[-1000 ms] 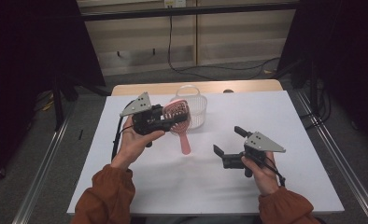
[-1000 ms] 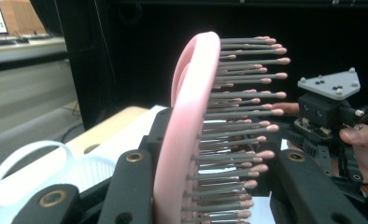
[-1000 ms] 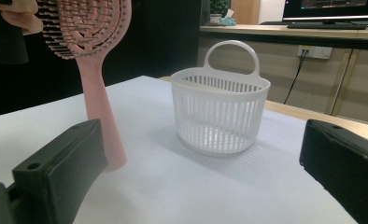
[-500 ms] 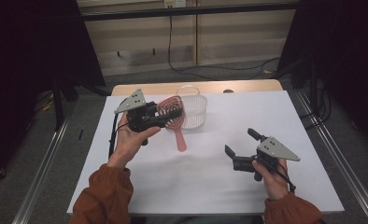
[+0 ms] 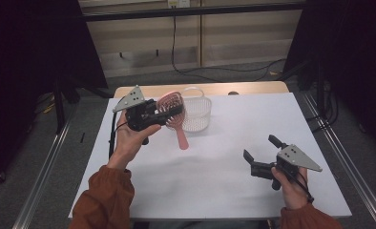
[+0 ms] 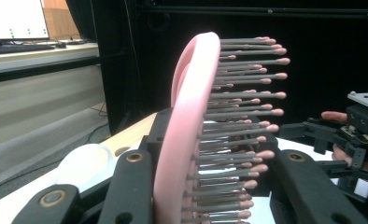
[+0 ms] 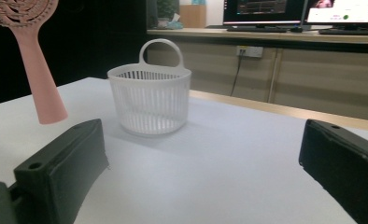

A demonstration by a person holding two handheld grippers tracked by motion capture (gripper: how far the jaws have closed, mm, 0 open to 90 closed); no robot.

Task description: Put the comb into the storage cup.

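Item one: my left hand-held gripper point(image 5: 169, 110), raised off the counter point(image 5: 224, 191), jaws clamped on the head of a pink hairbrush point(image 5: 172, 114). In the left gripper view the brush head point(image 6: 187, 135) stands on edge between my two jaws, bristles pointing toward the right one. The handle hangs down past the jaws, its tip above the white surface.

Item two: my right hand-held gripper point(image 5: 258, 153), held low over the near right part of the counter, jaws spread wide with nothing between them. It sits well apart from the left one, and it shows beyond the bristles point(image 6: 341, 140) in the left gripper view.

Item three: a white slatted basket point(image 5: 195, 112) with a loop handle, standing upright just beyond the left hand-held gripper, close behind the brush. From the right hand-held gripper it lies ahead between the jaws point(image 7: 149, 100), with the brush handle point(image 7: 39, 79) hanging to its left.

Item four: past the counter's far edge, wooden panelling and a trailing cable point(image 5: 174, 52).
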